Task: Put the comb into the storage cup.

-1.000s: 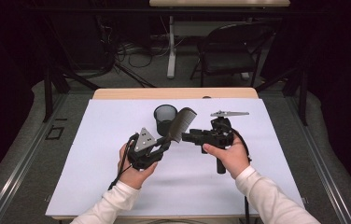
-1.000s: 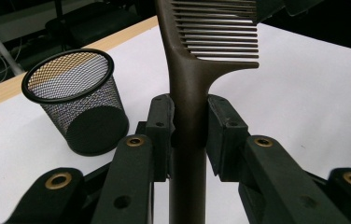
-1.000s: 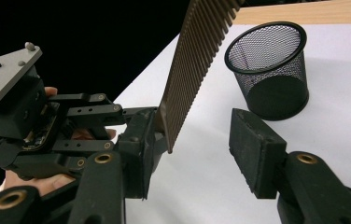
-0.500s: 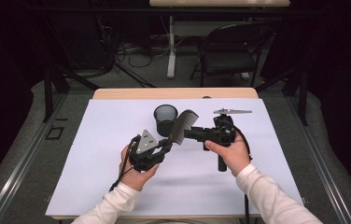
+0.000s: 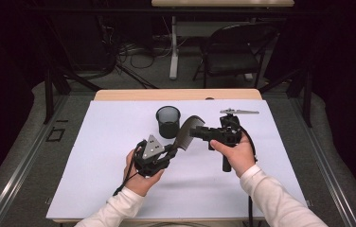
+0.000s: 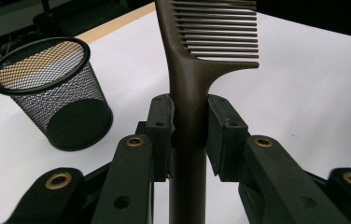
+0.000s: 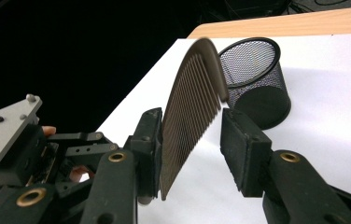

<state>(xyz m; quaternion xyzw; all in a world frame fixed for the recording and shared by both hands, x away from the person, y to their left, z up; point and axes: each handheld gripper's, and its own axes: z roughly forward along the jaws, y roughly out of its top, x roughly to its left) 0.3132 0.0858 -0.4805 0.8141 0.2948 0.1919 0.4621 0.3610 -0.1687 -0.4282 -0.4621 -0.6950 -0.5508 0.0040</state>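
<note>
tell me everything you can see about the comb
The comb is dark brown, plastic by its look, with a straight handle, a curved spine and one row of long, evenly spaced teeth. It is held off the white table. The left gripper is shut on its handle. The right gripper has been closing around the toothed end: one pad is against the teeth and the other stands apart. A black mesh cup stands just behind it, not touching.

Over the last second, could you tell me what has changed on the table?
The right claw has just been closing around the comb's toothed end; one pad touches the teeth, the other is still apart. The left claw stays shut on the comb's handle. The mesh cup stands where it was.
</note>
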